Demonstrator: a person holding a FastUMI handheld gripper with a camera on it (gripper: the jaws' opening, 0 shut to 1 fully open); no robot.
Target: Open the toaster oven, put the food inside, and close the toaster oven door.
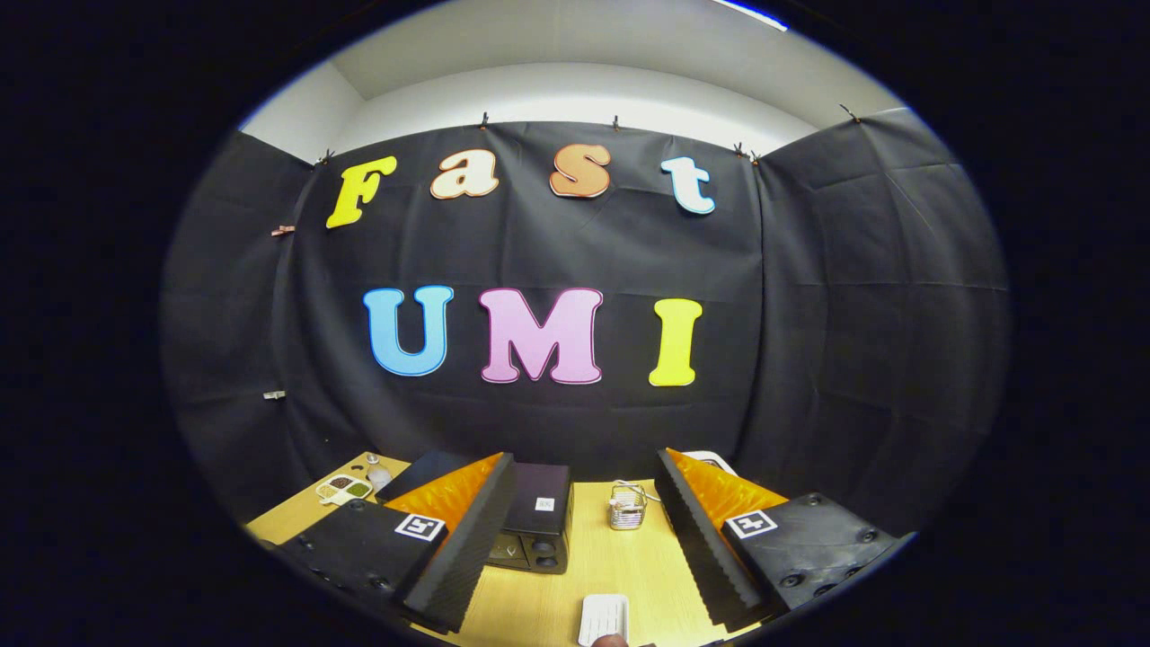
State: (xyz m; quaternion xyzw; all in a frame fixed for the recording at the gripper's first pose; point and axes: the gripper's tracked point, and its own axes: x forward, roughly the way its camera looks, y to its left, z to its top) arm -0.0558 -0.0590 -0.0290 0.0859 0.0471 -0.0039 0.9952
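Bright overhead light – sharp centre, fisheye-warped edges.

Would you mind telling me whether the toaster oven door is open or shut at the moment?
Shut: the toaster oven shows its front flush, with no door hanging down. The gripper has its fingers spread open, holding nothing.

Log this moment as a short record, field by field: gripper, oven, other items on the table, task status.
gripper: gripper open, fingers spread wide, holding nothing
toaster oven: toaster oven dark, on the wooden table, ahead between the fingers, partly behind the left finger; door state cannot tell
ahead: small wire basket beyond the fingers, beside the oven
near: white ridged tray between the fingers, something on its near edge
far left: divided dish with food
task status: nothing grasped yet
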